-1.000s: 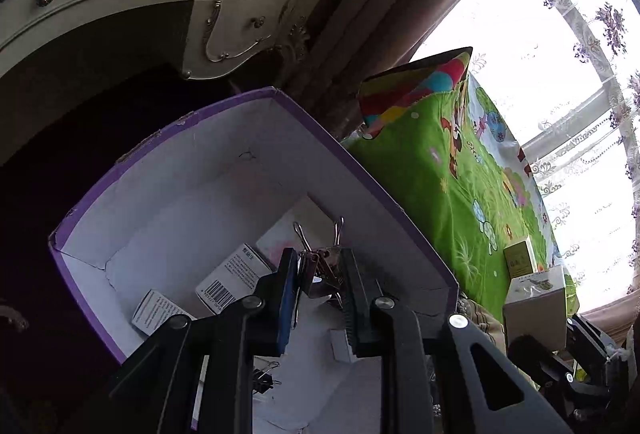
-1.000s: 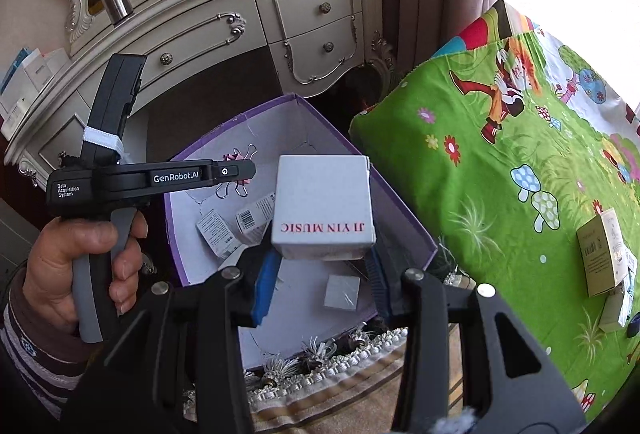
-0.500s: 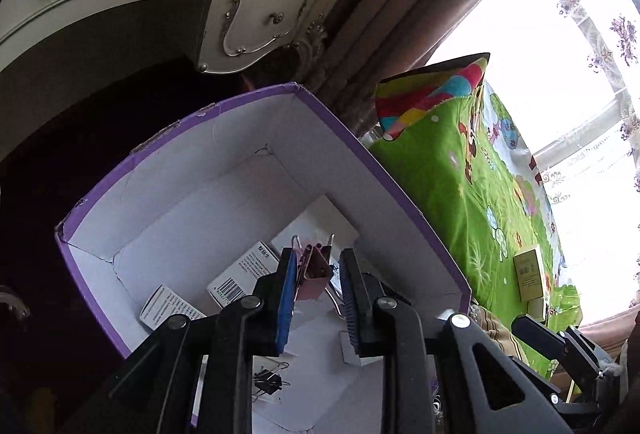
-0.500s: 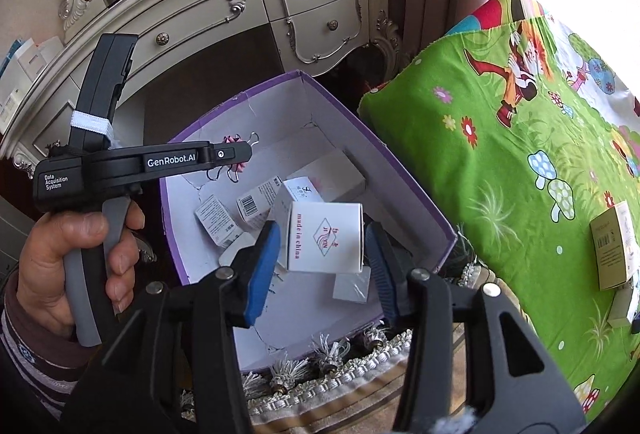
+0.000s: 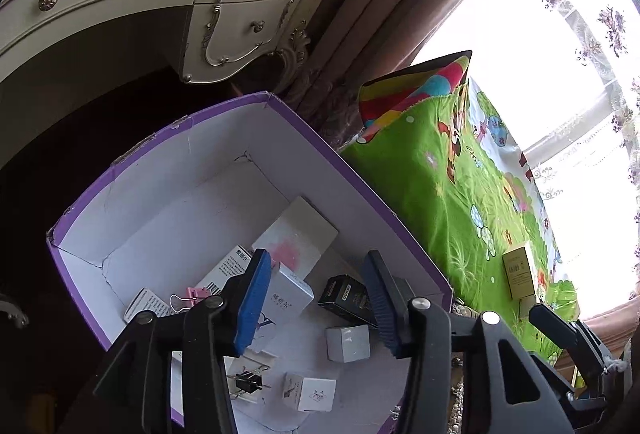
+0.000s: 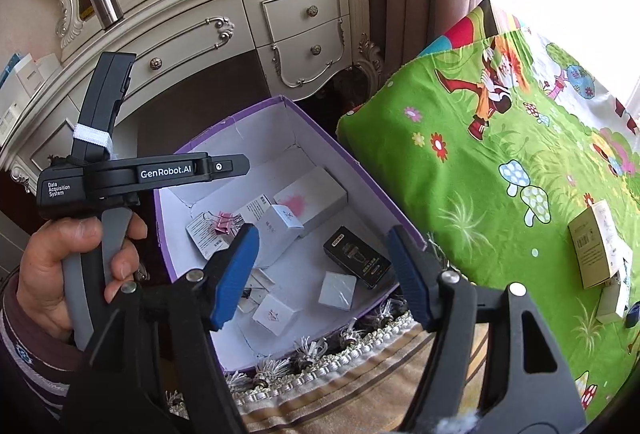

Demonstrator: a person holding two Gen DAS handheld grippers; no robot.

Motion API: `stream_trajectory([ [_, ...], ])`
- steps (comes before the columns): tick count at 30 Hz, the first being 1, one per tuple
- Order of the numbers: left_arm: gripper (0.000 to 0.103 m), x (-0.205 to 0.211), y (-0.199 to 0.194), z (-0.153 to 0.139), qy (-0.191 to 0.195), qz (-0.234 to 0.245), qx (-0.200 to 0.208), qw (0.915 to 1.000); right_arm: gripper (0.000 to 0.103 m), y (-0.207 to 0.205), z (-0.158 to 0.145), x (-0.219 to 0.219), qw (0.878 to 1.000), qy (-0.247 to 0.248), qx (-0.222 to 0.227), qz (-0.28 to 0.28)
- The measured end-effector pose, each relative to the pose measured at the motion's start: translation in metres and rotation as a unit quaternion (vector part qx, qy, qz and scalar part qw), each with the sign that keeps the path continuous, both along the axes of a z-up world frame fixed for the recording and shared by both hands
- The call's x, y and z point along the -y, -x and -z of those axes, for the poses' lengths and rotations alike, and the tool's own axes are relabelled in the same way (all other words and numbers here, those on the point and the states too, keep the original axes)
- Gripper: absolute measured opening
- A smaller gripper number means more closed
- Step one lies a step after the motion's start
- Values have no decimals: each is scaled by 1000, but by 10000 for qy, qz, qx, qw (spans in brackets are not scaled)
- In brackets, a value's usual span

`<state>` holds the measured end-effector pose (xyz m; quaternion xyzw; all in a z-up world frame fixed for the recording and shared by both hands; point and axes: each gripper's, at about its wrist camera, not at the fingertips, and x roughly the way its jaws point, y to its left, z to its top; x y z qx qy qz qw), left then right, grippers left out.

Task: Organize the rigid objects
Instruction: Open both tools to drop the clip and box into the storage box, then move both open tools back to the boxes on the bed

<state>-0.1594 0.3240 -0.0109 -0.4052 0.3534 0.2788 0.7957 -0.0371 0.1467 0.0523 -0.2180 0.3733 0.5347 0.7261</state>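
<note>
1. Purple box (image 6: 404, 230) sat in the lower middle of the right wrist frame, its rim touching the fringed edge of a striped cloth (image 6: 360, 386), with a green cartoon bedspread (image 6: 500, 193) just beside it on the right. Small cartons, a black carton (image 6: 356, 258) and a pink binder clip (image 6: 224, 224) lay loose inside.

2. Both tools hung over it with nothing held: the left gripper (image 5: 316, 302) had its jaws spread wide, and so did the right gripper (image 6: 324, 274).

3. Risk, as I judge it: the contents lay jumbled, so further drops could bounce off tilted cartons or land on the clip. A jaw catching the thin cardboard wall could tip or shove the box off the cloth.

4. Two cartons (image 6: 596, 246) lay well apart at the right edge of the frame; a hurried reach could snag the bedspread.

5. Its long axis ran from lower left toward upper right in the left wrist frame, the open mouth facing up toward the cameras.
</note>
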Motion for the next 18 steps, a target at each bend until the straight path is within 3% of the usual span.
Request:
stream_trajectory([
  [9,52,28,-37,-18,-138,324,-13,9994,75,-43,-26,51,9965,-518,7,659],
  [18,52,74,-95,-38,-283,924,-41,9953,75,-101,-38,115,9855,-839,38,1472],
])
